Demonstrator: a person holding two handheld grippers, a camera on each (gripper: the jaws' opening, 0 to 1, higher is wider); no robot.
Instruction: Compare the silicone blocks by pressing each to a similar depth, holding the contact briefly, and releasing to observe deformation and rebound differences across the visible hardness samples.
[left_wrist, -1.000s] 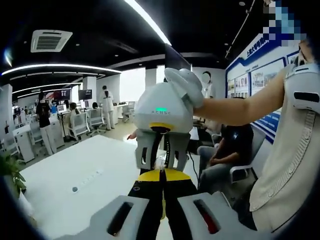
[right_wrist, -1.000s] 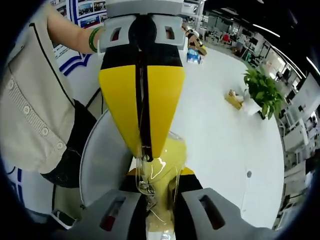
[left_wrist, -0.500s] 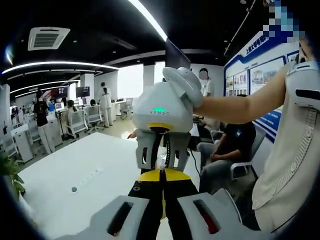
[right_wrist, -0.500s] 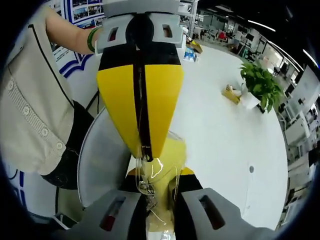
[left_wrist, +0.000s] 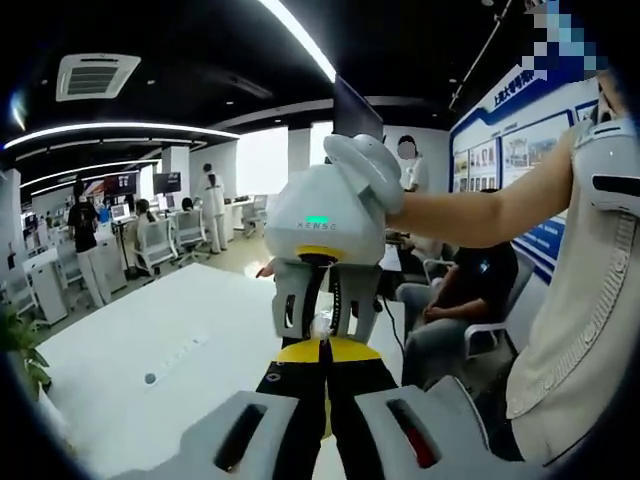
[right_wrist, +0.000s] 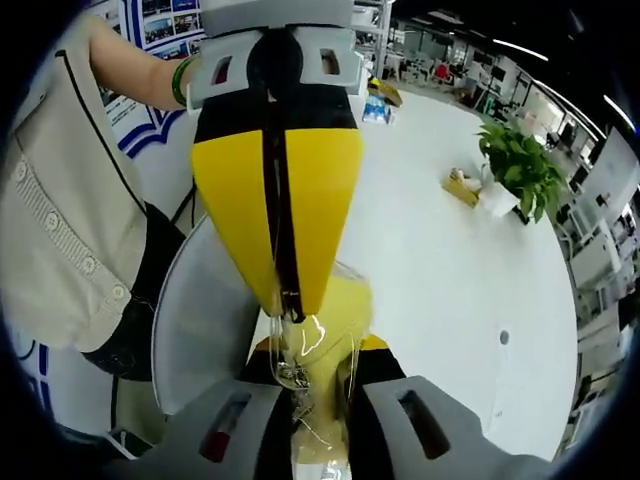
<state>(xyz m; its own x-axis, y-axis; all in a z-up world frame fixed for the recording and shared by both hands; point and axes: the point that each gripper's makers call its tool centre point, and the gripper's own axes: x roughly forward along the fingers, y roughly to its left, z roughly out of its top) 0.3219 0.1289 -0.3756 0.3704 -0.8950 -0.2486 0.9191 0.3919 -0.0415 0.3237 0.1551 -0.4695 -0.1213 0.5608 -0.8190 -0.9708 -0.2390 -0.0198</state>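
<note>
**Almost nothing has moved; both grippers stay pinched on one clear piece held in the air**

Against a second ago, only the cameras have drifted slightly: the room edges shift, while the two grippers keep the same tip-to-tip pose.

In the right gripper view, the right gripper (right_wrist: 318, 385) has its jaws drawn narrow around a clear, glossy, yellowish silicone block (right_wrist: 322, 340). The left gripper (right_wrist: 285, 290) comes down from above with its yellow jaws closed to a thin dark slit, its tips meeting the same piece. In the left gripper view the block shows as a small pale glint (left_wrist: 320, 325) between the opposing tips.

Below lies the white table (right_wrist: 450, 270), with a potted plant (right_wrist: 520, 175) well off to the side.

This reads as the brief hold of a press. Release and rebound are not yet visible, and I cannot tell how deep the squeeze goes.
</note>
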